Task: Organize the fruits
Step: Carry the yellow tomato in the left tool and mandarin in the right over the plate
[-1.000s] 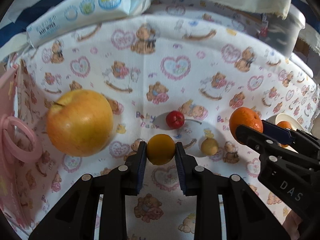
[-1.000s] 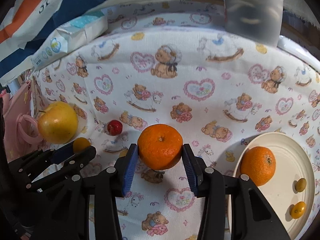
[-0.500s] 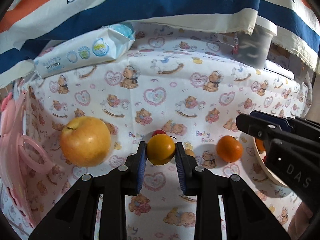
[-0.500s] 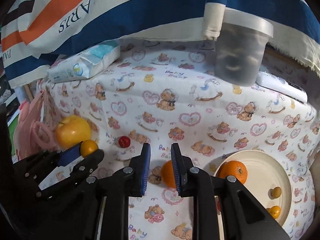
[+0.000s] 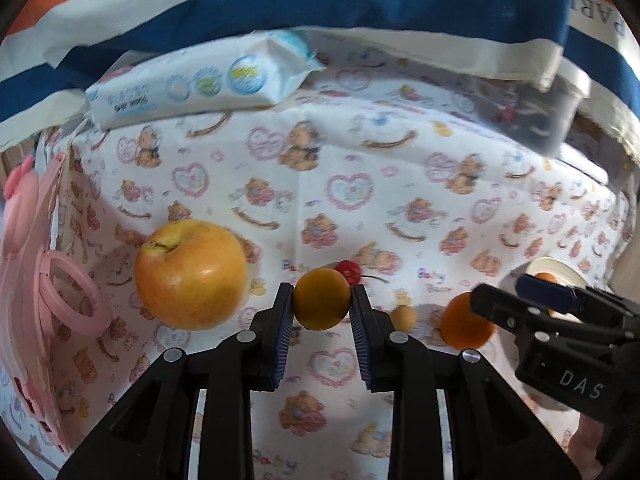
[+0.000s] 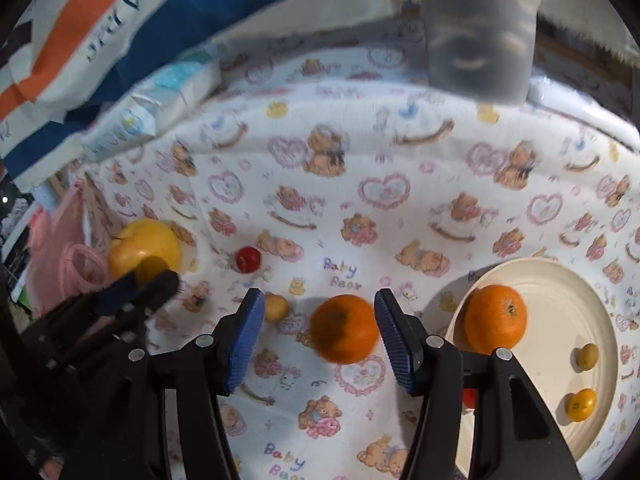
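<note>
left gripper (image 5: 322, 306) clamps a small yellow-orange fruit (image 5: 322, 299); right gripper (image 6: 320, 330) stands partly open, jaws just widened, around a loose mandarin (image 6: 344, 328).

the mandarin lies on the cloth (image 6: 360, 152) between the pads, touching neither, just left of the cream plate (image 6: 560, 304), which holds another orange (image 6: 495, 319) and two small fruits. an apple (image 5: 190, 274) and a cherry (image 6: 248, 259) lie farther left of it. the cloth reads "baby bear"; the right gripper's body reads "das".

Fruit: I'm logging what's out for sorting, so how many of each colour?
Orange: 3
Yellow: 4
Red: 1
Total: 8
</note>
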{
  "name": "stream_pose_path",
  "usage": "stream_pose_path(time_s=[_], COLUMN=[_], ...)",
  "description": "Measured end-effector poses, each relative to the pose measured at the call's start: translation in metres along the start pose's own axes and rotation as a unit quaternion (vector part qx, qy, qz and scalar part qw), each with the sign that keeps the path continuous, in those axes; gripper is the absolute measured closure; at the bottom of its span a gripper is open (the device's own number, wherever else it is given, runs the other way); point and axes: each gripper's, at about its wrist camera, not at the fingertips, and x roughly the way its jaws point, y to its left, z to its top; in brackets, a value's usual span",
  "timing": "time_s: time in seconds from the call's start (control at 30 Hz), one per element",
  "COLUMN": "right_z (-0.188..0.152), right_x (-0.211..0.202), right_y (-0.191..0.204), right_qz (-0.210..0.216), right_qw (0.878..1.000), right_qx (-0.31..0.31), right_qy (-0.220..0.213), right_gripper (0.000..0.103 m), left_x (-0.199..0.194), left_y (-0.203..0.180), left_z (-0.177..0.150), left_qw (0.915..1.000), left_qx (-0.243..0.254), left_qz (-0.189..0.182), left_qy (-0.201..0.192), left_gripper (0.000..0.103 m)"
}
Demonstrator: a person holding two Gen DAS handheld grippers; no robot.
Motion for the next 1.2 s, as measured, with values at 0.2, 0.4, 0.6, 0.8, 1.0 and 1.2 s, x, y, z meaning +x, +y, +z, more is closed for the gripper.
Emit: stream_pose_path(time_s=[0.2, 0.4, 0.6, 0.8, 1.0, 1.2], right_z=[-0.007, -0.013, -0.017, -0.017, -0.008, -0.002], right_x=[0.021, 0.032, 0.047, 0.048, 0.008, -0.044], right_y=[0.0, 0.004, 0.0, 0.005, 0.007, 0.001], right_qz=[-0.013, -0.042, -0.039, -0.043, -0.033, -0.023], right_qw=[1.0, 0.998, 0.998, 0.997, 0.999, 0.999], right_qx=[-0.01, -0.028, -0.024, -0.031, -0.026, -0.025], right_qy=[0.022, 0.026, 0.053, 0.056, 0.011, -0.035], right_gripper=[0.044, 0.044, 0.046, 0.052, 0.052, 0.052], left_x=[0.012, 0.014, 0.025, 0.024, 0.015, -0.007], left_y=[0.012, 0.014, 0.006, 0.005, 0.001, -0.007], left_z=[-0.001, -0.003, -0.008, -0.008, -0.008, -0.005], left_qw=[0.9997, 0.9996, 0.9992, 0.9994, 0.9998, 0.9996], left_qx=[-0.018, -0.021, -0.003, -0.003, 0.004, 0.016], left_qz=[0.0, 0.002, 0.01, 0.005, 0.003, -0.02], left_qy=[0.019, 0.02, 0.039, 0.034, 0.017, -0.013], left_gripper=[0.076, 0.076, 0.076, 0.076, 0.076, 0.076])
